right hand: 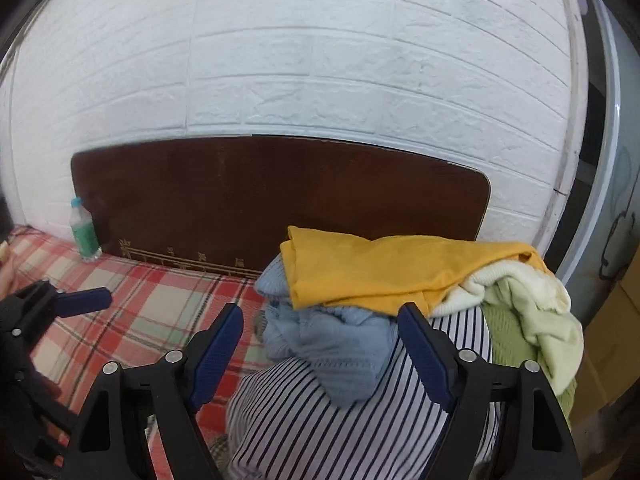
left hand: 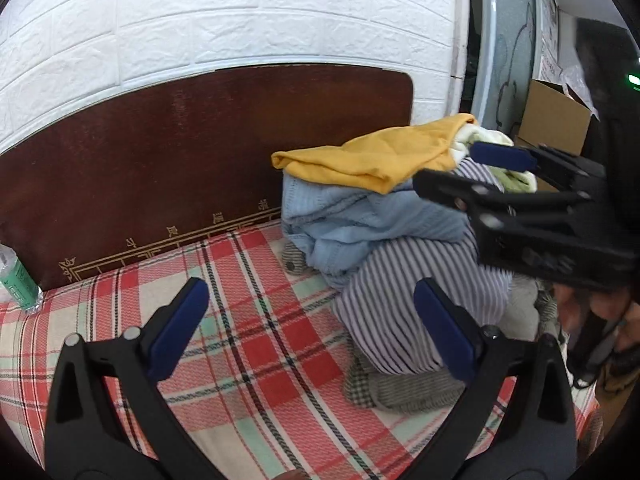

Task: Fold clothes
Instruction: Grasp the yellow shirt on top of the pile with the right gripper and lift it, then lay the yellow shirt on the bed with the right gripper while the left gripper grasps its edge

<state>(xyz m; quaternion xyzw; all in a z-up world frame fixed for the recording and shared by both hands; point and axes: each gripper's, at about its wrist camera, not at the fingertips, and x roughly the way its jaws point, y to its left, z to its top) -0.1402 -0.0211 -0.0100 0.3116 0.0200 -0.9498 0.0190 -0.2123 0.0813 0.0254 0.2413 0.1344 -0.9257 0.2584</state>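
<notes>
A pile of clothes sits on the plaid bed sheet (left hand: 256,344). A yellow garment (left hand: 372,156) lies on top, over a light blue knit (left hand: 360,232) and a blue-and-white striped shirt (left hand: 400,312); a cream and pale green piece (right hand: 532,312) hangs at the right. My left gripper (left hand: 308,292) is open and empty above the sheet, left of the pile. My right gripper (right hand: 320,312) is open and empty, its jaws just in front of the blue knit (right hand: 336,344) and below the yellow garment (right hand: 392,272). It also shows in the left wrist view (left hand: 452,168).
A dark brown headboard (left hand: 200,152) stands against a white brick-pattern wall (right hand: 320,60). A green-labelled plastic bottle (left hand: 16,280) stands at the sheet's far left corner. A checked grey garment (left hand: 400,392) lies under the pile. A cardboard box (left hand: 556,116) sits at the right.
</notes>
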